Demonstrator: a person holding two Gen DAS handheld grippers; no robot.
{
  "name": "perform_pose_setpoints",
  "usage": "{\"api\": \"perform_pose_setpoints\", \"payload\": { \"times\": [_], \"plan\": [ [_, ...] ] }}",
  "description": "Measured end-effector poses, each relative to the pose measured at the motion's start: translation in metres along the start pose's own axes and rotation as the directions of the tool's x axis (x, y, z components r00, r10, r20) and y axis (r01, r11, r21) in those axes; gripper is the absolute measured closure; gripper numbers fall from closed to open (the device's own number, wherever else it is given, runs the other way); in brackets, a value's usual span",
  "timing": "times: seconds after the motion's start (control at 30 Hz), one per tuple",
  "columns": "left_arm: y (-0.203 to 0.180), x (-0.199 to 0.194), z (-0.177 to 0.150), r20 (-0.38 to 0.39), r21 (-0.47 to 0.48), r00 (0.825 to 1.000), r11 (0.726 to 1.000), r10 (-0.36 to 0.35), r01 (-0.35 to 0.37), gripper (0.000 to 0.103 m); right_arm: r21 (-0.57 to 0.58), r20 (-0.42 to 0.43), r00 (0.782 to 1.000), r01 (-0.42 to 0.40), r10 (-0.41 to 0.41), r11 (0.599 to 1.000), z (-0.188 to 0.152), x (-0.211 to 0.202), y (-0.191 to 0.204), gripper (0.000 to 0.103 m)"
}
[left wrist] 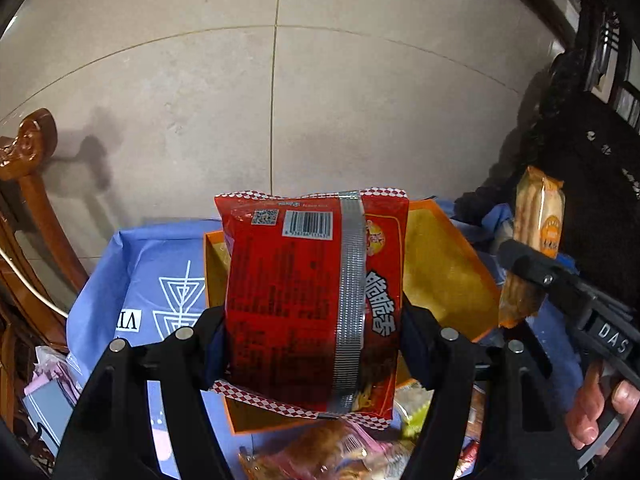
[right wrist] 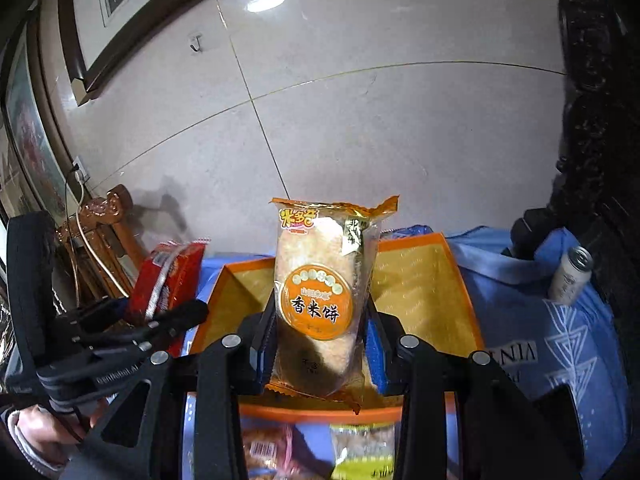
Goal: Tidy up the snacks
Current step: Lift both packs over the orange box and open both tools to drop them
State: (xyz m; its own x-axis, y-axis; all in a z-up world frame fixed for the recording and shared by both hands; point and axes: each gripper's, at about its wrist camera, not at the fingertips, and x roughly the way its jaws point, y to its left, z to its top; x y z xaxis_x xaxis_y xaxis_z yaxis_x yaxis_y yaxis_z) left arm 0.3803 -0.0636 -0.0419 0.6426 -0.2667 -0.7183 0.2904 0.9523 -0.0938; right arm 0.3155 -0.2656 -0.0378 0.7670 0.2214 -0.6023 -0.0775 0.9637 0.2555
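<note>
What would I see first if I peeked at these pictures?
A big red snack packet, clamped in the left gripper above the orange box. Beside it, the right gripper pinches a rice cracker pack over the same box.

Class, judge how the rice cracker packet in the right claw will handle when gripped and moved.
The rice cracker packet stands upright in the right claw, so it probably stays fairly stiff. Its glossy wrapper may slip. The crackers visible inside would likely crack if squeezed hard.
</note>
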Motion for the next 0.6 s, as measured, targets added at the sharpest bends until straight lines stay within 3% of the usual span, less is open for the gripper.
{"api": "perform_pose_setpoints", "payload": {
  "times": [0.03,0.07,0.1,0.13,0.4,0.6],
  "plan": [
    [0.001,0.006,0.002,-0.008,-0.003,1.0,1.0,0.006,-0.006,0.034,0.001,-0.005,1.0,0.001,-0.001,1.0,0.001,0.004,0.0,0.062],
    [0.003,0.011,0.003,-0.015,-0.007,1.0,1.0,0.015,-0.015,0.022,0.004,-0.025,1.0,0.004,-0.004,1.0,0.003,0.011,0.0,0.037],
    [0.004,0.014,0.003,-0.02,-0.013,0.999,0.999,0.031,-0.031,0.006,0.011,-0.036,0.999,0.022,-0.022,1.0,0.004,0.014,-0.002,0.022],
    [0.006,0.013,0.004,-0.018,-0.026,0.998,0.998,0.063,-0.063,0.004,0.017,-0.03,0.999,0.029,-0.029,0.999,0.004,0.013,-0.002,0.014],
    [0.019,-0.026,-0.014,0.01,-0.101,1.0,0.995,0.02,-0.019,0.004,-0.024,-0.007,1.0,0.028,-0.028,0.999,-0.014,-0.025,-0.002,0.014],
    [0.021,-0.055,-0.049,0.003,-0.119,1.0,0.993,0.015,-0.015,0.004,-0.026,-0.026,0.999,0.039,-0.04,0.999,-0.043,-0.053,-0.01,0.014]
  ]
}}
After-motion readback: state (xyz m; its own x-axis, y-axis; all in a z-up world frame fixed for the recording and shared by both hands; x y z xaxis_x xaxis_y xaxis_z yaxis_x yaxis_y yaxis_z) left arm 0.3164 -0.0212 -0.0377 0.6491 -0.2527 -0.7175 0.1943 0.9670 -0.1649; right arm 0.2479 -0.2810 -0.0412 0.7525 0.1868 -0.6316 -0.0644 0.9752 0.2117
